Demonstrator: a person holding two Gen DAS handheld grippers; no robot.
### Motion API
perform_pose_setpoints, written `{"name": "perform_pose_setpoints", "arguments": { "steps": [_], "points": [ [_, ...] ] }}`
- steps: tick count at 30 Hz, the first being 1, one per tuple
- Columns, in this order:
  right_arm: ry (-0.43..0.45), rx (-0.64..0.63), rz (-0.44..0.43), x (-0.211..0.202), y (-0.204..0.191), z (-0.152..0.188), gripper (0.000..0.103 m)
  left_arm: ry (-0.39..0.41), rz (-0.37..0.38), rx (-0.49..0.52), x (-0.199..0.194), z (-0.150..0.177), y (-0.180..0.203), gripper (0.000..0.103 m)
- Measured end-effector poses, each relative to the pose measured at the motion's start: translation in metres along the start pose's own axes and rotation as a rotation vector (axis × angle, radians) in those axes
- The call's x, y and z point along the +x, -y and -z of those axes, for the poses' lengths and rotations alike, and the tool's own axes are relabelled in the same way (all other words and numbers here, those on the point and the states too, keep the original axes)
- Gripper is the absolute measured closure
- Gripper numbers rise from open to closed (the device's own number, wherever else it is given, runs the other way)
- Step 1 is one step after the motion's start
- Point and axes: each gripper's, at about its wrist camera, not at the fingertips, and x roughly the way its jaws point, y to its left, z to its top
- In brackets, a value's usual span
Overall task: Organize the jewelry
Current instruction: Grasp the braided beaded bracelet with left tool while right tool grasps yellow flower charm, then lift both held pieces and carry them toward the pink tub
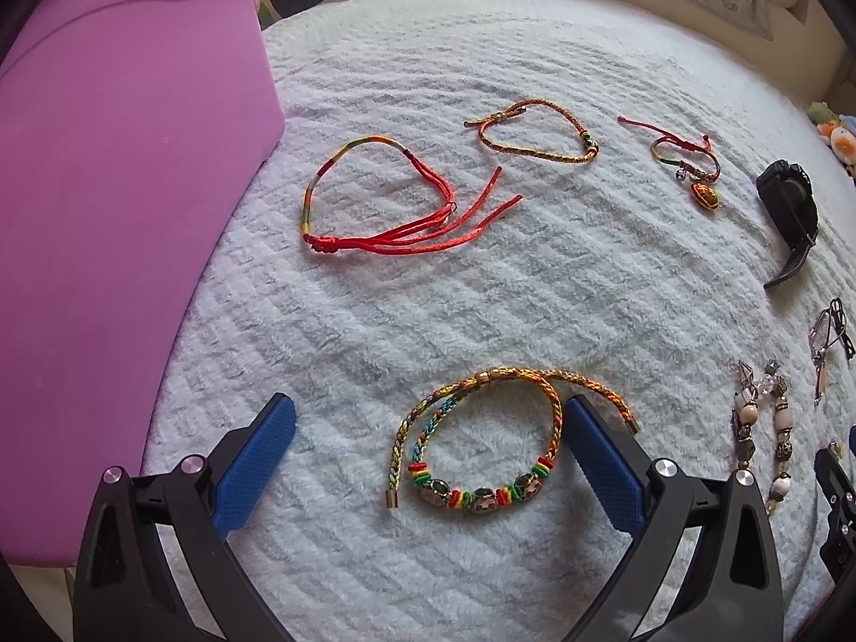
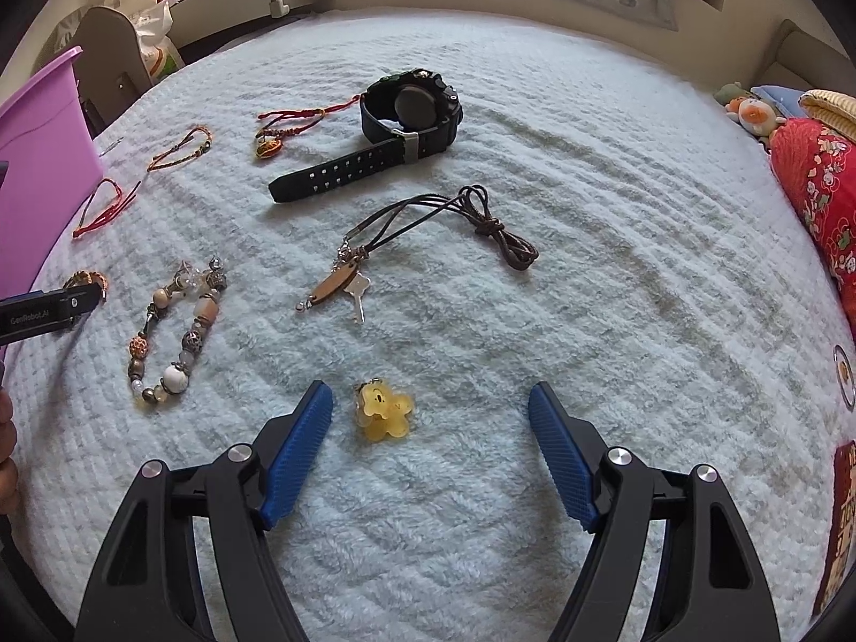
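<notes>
Jewelry outside purple box (image 1: 134, 160), on blanket (image 1: 481, 294)

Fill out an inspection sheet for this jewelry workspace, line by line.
Surface: pale fluffy blanket, wrinkled.
Job's things: braided multicolour bracelet with picture beads; red satin cord bracelet; thin braided gold-red bracelet; red string bracelet with charm; chunky stone-bead bracelet; brown cord necklace with key pendant; black wristwatch; yellow flower-shaped charm. All lie apart.
Clutter: purple box at the blanket's edge.
Grippers: left gripper open, straddling the braided bracelet; right gripper open around the charm.
Cables: nothing seen.
Surroundings: plush toys, red floral cloth.
</notes>
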Motion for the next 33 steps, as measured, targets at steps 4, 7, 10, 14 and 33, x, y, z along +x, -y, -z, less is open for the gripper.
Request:
{"name": "perform_pose_setpoints", "arguments": {
  "steps": [4, 7, 10, 14, 33],
  "points": [
    [0.011, -0.005, -0.009, -0.002, -0.001, 0.001, 0.035, 0.016, 0.001, -0.006, 0.001, 0.0, -0.001, 0.005],
    [0.021, -0.033, -0.005, -0.004, -0.007, 0.002, 0.043, 0.013, -0.009, 0.003, 0.0, -0.001, 0.001, 0.005],
    [0.025, -0.033, -0.014, -0.004, -0.007, 0.002, 0.046, 0.001, 0.001, -0.003, 0.002, -0.003, 0.0, 0.005],
    [0.023, -0.038, -0.017, -0.005, -0.007, 0.001, 0.052, -0.002, -0.007, -0.001, 0.001, -0.004, 0.001, 0.006],
    [0.027, -0.051, -0.054, -0.009, -0.011, 0.002, 0.086, 0.026, 0.077, 0.051, -0.025, 0.012, 0.016, 0.084]
  ]
}}
